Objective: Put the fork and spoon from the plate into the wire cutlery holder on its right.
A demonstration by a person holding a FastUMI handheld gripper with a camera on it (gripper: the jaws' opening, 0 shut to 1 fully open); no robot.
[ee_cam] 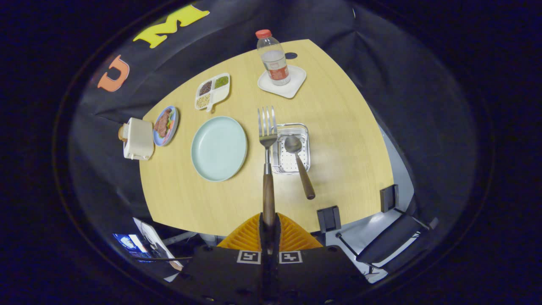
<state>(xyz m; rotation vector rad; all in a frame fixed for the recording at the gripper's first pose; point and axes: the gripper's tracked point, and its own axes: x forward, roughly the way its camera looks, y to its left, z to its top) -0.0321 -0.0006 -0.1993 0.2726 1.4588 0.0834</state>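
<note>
Gripper (pixel 269 231), bottom centre of frame: fingers pressed together on the wooden handle of the fork (pixel 267 144), no gap visible between them beyond the handle's width. Fork held out ahead of the fingers, tines toward the upper centre, head overlapping the left rim of the wire cutlery holder (pixel 296 165); whether touching it, cannot tell. Spoon (pixel 298 163) already in the holder, bowl over the perforated base, wooden handle leaning out over the near rim toward the lower right. Plate (pixel 219 148), pale green, bare, left of centre, just beside the holder. Table (pixel 338 127), light wood, centre of frame. Upper centre: plastic bottle (pixel 273 57) with red cap, upright on a white coaster (pixel 292 87). Upper left: divided dish (pixel 213 90) of grains; small plate of food (pixel 166 125); white toaster (pixel 138 138) at the table's left edge. Lower right: chair (pixel 391 241) beyond the table edge.
</note>
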